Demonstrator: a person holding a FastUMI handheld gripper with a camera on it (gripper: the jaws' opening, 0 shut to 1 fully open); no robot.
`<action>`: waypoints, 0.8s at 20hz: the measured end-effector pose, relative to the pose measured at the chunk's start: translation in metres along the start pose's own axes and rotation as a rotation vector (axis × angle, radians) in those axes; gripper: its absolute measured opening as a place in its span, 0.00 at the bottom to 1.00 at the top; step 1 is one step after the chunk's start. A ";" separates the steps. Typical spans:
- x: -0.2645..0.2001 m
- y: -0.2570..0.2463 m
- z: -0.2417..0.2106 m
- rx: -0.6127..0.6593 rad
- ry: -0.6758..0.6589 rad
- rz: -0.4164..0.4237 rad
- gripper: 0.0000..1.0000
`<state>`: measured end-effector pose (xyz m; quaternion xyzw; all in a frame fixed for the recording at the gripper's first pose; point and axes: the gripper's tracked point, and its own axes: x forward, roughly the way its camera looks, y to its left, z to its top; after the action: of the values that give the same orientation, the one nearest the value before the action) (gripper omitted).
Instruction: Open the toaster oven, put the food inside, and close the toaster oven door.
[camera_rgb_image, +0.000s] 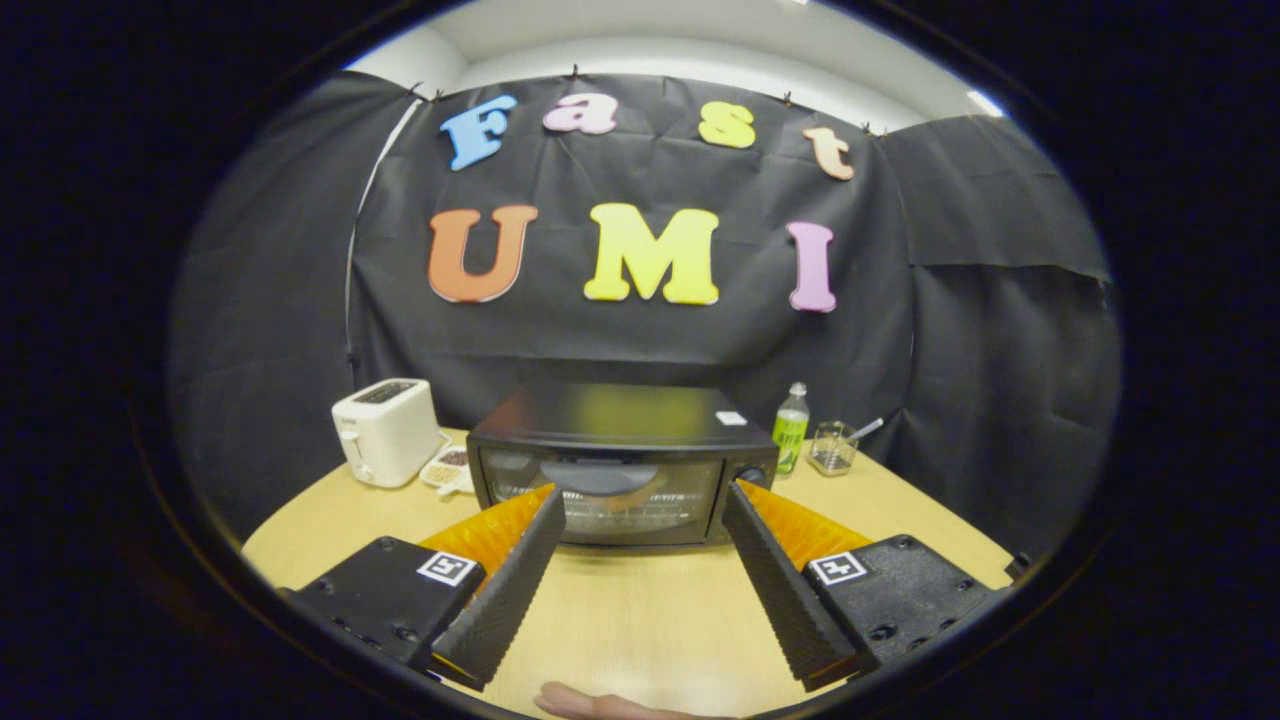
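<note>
Nearest of all, a fingertip (590, 703) of a person's hand pokes in just behind the claw (640, 497), resting on the bare counter (640, 610). Its two fingers stand spread wide with nothing between them but counter top.

Just ahead of the tips sits the oven (620, 465), square on, its glass door (600, 497) shut and upright; the handle (598, 476) runs along the door's upper part, midway between the tips and a little beyond them. Something pale and round shows through the glass behind the handle, too dim to say whether it is food or a reflection. No food lies on the counter between claw and oven.

A shut door with the claw free fits two stages: the door yet to be pulled down, or closed again with the food inside. I cannot settle which.

Beyond the left finger stand a toaster (385, 430) and, beside it, a small dish (447, 468) of something brown. Beyond the right finger are a bottle (790, 428) and a clear cup (832, 447) with a utensil in it. Nothing blocks the way to the door.
</note>
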<state>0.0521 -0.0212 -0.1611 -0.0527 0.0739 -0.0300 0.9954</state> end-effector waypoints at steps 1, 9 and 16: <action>-0.014 -0.010 0.017 0.003 -0.021 -0.014 1.00; -0.163 -0.073 0.095 0.084 -0.130 -0.004 1.00; -0.240 -0.080 0.138 0.000 -0.270 -0.025 1.00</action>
<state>-0.1679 -0.0705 0.0175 -0.0570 -0.0614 -0.0352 0.9959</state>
